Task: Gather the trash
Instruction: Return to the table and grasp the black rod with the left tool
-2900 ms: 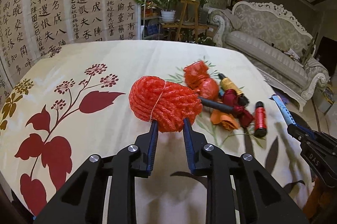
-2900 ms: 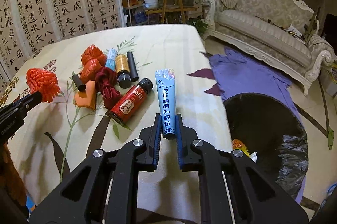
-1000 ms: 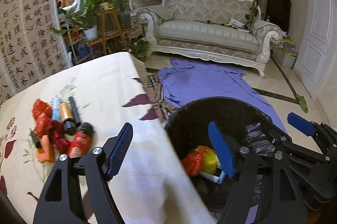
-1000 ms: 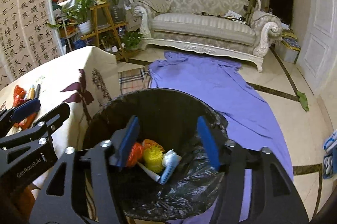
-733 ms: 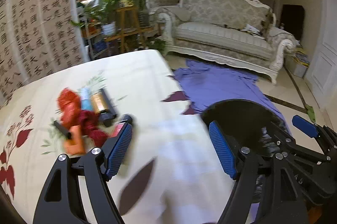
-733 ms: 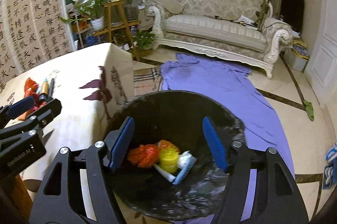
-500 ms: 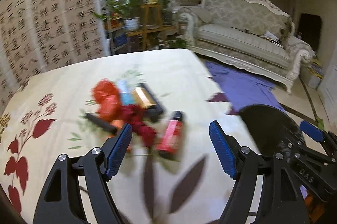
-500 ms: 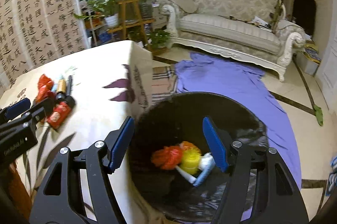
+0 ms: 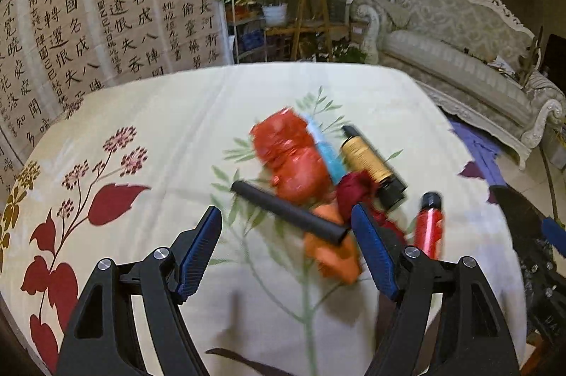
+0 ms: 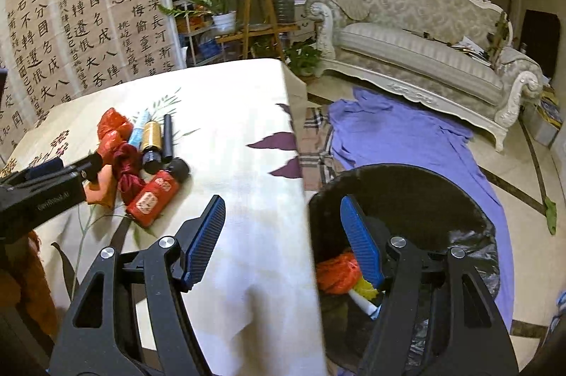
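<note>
Right gripper (image 10: 283,234) hangs with jaws wide apart and empty, straddling the edge of the cloth-covered table (image 10: 230,114) and the black-lined trash bin (image 10: 424,195) beside it. The bin holds an orange net (image 10: 334,273) and yellow scrap. A red bottle (image 10: 152,195) lies among clutter on the table, left gripper (image 10: 46,184) over it.

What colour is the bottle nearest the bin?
Red, with a black cap: the bottle shows best in the right wrist view, left of the bin.

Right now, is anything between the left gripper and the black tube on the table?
Nothing visible. The left gripper is open and empty, and the black tube lies just ahead of it, on top of the orange scrap, with only bare tablecloth in between.
</note>
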Demonstrator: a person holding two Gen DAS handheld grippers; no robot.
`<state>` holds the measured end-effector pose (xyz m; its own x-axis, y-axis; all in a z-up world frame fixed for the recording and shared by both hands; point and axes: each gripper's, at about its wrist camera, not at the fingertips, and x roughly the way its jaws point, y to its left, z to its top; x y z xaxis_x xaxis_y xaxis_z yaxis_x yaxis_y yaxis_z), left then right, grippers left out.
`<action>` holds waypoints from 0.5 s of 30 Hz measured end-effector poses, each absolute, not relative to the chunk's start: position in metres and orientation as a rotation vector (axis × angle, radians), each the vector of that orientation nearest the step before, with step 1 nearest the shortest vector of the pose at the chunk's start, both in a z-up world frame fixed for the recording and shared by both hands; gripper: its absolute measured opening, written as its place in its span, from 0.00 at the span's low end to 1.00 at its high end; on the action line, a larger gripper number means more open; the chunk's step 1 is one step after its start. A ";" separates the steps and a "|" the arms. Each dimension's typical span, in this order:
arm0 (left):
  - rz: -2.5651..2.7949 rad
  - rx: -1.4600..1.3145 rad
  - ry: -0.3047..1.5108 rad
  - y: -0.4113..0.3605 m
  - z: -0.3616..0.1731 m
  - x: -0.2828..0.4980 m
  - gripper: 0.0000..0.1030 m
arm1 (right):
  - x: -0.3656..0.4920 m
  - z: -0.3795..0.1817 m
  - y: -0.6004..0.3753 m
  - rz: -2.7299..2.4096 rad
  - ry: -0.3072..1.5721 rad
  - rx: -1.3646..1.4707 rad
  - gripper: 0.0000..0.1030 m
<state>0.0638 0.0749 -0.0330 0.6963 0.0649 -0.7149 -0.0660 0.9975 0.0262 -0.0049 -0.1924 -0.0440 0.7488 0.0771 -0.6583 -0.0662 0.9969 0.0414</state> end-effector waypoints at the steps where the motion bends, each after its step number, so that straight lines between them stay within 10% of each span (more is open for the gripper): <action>1: 0.076 -0.007 0.807 0.079 -0.035 0.063 0.71 | -0.003 -0.044 -0.188 0.084 0.723 0.011 0.64; 15: 0.119 -0.087 0.846 0.123 -0.040 0.054 0.72 | 0.008 -0.047 -0.152 0.145 0.750 -0.018 0.64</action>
<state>0.0545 0.1227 -0.0396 0.6570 0.0702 -0.7506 -0.1391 0.9898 -0.0292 0.0082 -0.1517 -0.0471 0.7225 0.1246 -0.6800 -0.1377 0.9898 0.0350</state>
